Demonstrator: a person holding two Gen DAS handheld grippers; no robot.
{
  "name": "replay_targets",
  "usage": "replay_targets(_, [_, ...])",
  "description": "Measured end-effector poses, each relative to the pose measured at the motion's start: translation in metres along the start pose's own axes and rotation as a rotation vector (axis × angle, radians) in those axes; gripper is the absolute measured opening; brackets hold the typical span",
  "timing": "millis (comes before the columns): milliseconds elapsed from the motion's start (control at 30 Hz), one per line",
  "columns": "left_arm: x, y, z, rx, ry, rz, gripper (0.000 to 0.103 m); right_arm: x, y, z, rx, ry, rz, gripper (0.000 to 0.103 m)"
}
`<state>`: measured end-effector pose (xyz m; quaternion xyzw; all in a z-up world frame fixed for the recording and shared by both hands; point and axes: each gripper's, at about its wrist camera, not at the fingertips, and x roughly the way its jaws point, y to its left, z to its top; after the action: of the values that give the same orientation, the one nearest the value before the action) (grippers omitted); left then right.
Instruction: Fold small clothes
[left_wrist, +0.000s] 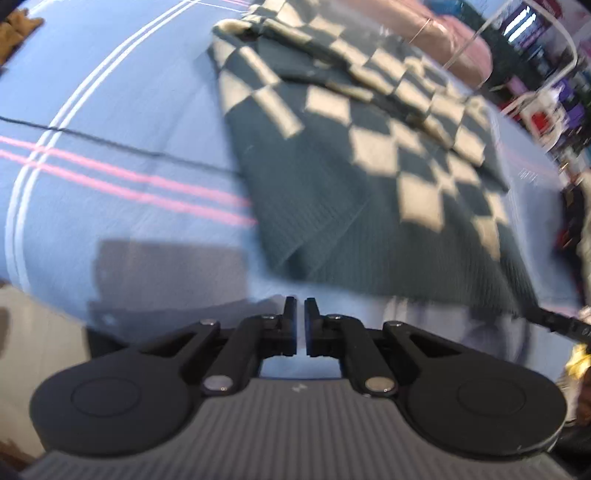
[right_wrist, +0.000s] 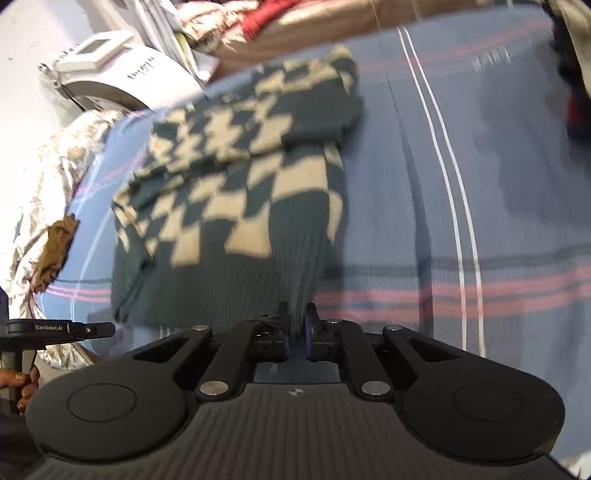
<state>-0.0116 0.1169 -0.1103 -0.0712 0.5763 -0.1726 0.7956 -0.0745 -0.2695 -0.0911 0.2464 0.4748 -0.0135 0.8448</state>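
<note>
A dark green and cream checkered sweater (left_wrist: 369, 166) lies partly folded on a blue striped bedsheet (left_wrist: 110, 147). My left gripper (left_wrist: 300, 306) is shut with only a thin slit between its fingers and nothing in it; it hovers over bare sheet just short of the sweater's ribbed hem. In the right wrist view the sweater (right_wrist: 229, 192) stretches away from my right gripper (right_wrist: 297, 314), which is shut on the ribbed hem, the cloth pinched and pulled into a ridge. The left gripper (right_wrist: 74, 328) shows at the left edge, held by a hand (right_wrist: 22, 384).
The sheet (right_wrist: 461, 184) runs wide to the right of the sweater. A crinkled silver cover (right_wrist: 44, 177) and a brown cloth (right_wrist: 55, 247) lie at the bed's left edge, a white device (right_wrist: 107, 70) behind. Pink bedding (left_wrist: 454, 40) lies beyond the sweater.
</note>
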Motion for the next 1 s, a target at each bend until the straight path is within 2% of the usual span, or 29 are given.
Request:
replay_targets(33, [-0.002,0.000,-0.002,0.015,-0.010,0.029,0.004,-0.001,-0.001,-0.006,-0.018,-0.003,-0.035,0.008])
replay_targets(67, [-0.005,0.000,-0.001,0.020,-0.031,0.057,0.006,0.000,0.001,-0.008,-0.040,-0.010,-0.076,0.014])
replay_targets(133, [-0.017,-0.001,0.007,0.012,-0.100,0.056,0.026,-0.003,0.000,-0.004,-0.026,-0.034,-0.115,0.057])
replay_targets(167, [-0.022,-0.002,0.010,0.022,-0.141,0.047,0.058,-0.005,-0.004,0.001,0.012,-0.060,-0.104,0.076])
replay_targets(200, [-0.026,-0.007,0.016,0.040,-0.183,0.052,0.090,-0.008,-0.008,0.008,0.058,-0.088,-0.089,0.103])
replay_targets(233, [-0.030,-0.012,0.021,0.055,-0.217,0.069,0.101,-0.011,-0.010,0.016,0.089,-0.118,-0.092,0.103])
replay_targets(300, [-0.033,-0.032,0.032,0.113,-0.290,0.093,0.103,-0.019,-0.001,0.030,0.067,-0.206,-0.096,0.103])
replay_targets(367, [-0.031,-0.050,0.041,0.198,-0.326,0.095,0.103,-0.020,0.014,0.042,-0.035,-0.285,-0.100,0.103])
replay_targets(467, [-0.018,-0.071,0.054,0.264,-0.295,0.135,0.102,-0.006,0.038,0.064,-0.266,-0.382,-0.066,0.103])
replay_targets(500, [-0.016,-0.076,0.056,0.273,-0.282,0.134,0.102,0.003,0.042,0.074,-0.319,-0.399,-0.102,0.103])
replay_targets(567, [-0.016,-0.081,0.052,0.286,-0.273,0.124,0.102,0.032,0.045,0.100,-0.341,-0.358,-0.212,0.103])
replay_targets(600, [-0.015,-0.081,0.046,0.291,-0.273,0.122,0.102,0.046,0.038,0.112,-0.315,-0.323,-0.231,0.103])
replay_targets(667, [-0.012,-0.079,0.040,0.290,-0.263,0.135,0.103,0.070,0.018,0.131,-0.192,-0.267,-0.185,0.103])
replay_targets(700, [-0.009,-0.077,0.038,0.290,-0.258,0.145,0.103,0.077,0.001,0.132,-0.115,-0.244,-0.144,0.097])
replay_targets(733, [-0.008,-0.072,0.035,0.292,-0.251,0.158,0.103,0.085,-0.009,0.132,-0.048,-0.217,-0.122,0.087])
replay_targets(800, [-0.001,-0.066,0.035,0.306,-0.242,0.194,0.103,0.099,-0.022,0.131,0.078,-0.170,-0.107,0.080])
replay_targets(833, [0.001,-0.062,0.036,0.311,-0.241,0.209,0.103,0.099,-0.026,0.127,0.125,-0.175,-0.074,0.057])
replay_targets(900, [0.010,-0.057,0.040,0.310,-0.246,0.233,0.103,0.097,-0.024,0.123,0.163,-0.192,-0.020,0.033])
replay_targets(933, [0.016,-0.057,0.043,0.311,-0.238,0.262,0.103,0.096,-0.019,0.122,0.160,-0.205,-0.022,0.029])
replay_targets(1000, [0.028,-0.060,0.048,0.338,-0.238,0.323,0.103,0.086,-0.004,0.119,0.128,-0.252,-0.007,0.026])
